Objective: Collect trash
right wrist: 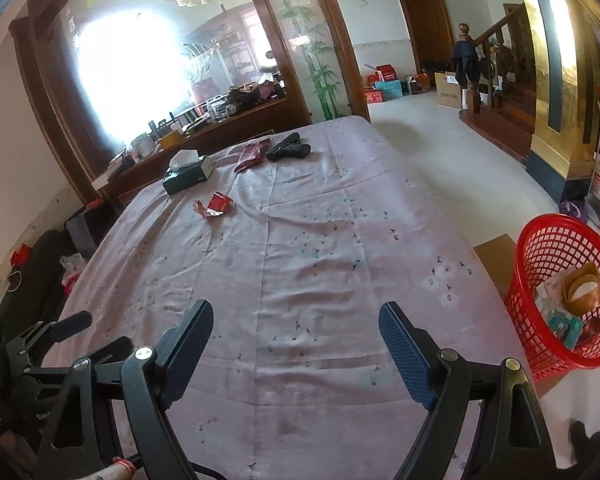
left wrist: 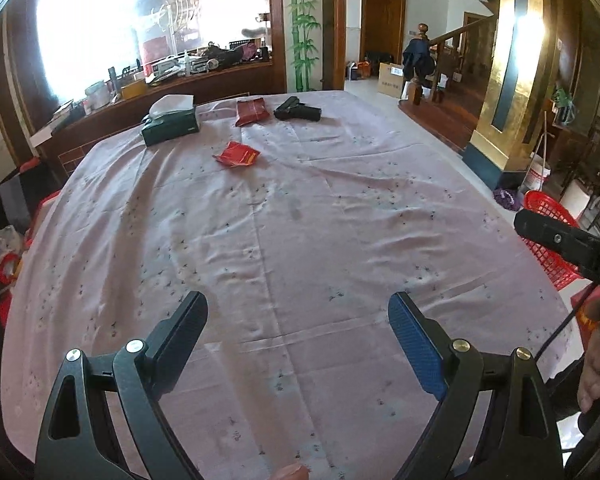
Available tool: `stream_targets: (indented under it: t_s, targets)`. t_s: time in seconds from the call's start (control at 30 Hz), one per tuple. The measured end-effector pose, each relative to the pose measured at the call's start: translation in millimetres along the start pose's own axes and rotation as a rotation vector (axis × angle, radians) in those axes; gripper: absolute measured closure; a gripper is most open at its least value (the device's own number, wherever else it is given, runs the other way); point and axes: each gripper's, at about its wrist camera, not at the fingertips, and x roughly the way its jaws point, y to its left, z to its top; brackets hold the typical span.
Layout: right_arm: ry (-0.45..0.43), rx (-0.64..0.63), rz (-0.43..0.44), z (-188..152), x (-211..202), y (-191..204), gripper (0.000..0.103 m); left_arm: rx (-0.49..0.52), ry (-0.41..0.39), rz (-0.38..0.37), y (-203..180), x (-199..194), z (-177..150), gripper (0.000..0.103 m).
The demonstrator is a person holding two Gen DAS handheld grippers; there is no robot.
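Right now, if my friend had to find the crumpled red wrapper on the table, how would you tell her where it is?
Look at the big table under the pink cloth. Toward its far end sits a dark green tissue box; the crumpled red wrapper lies alone just in front of it. Unlike the flat, darker red packet farther back, it is bright red and torn.

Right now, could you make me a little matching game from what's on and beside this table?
Things:
1. tissue box
2. crumpled wrapper
3. basket
4. pistol-shaped object

Descriptions:
A. red mesh, beside the table, holding trash
B. black, at the far end
C. dark green, white tissue sticking out
D. bright red, nearest the middle of the cloth

Pairs: 1-C, 2-D, 3-A, 4-B
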Motion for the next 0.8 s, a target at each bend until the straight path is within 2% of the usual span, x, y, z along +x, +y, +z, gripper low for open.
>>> stream_targets:
  t_s: [0.13, 0.27, 0.47, 0.63, 0.8]
  targets:
    - [-0.017, 0.029, -0.064, -1, -11, -32, 0.015, 0.062, -0.02, -0.046, -37, 2, 11, 0.012]
    - [-0.039, 0.108, -0.169, -7, -41, -78, 0.015, 0.124, -0.021, -0.159, -89, 13, 23, 0.012]
    - [-0.09, 0.143, -0.298, -15, -94, -114, 0.015, 0.177, 0.008, -0.286, -155, 25, 31, 0.012]
    - [-0.116, 0.172, -0.351, -19, -119, -138, 0.015, 0.224, 0.01, -0.328, -196, 24, 33, 0.012]
    - [-0.128, 0.211, -0.369, -26, -135, -158, 0.015, 0.264, 0.0, -0.336, -217, 19, 33, 0.012]
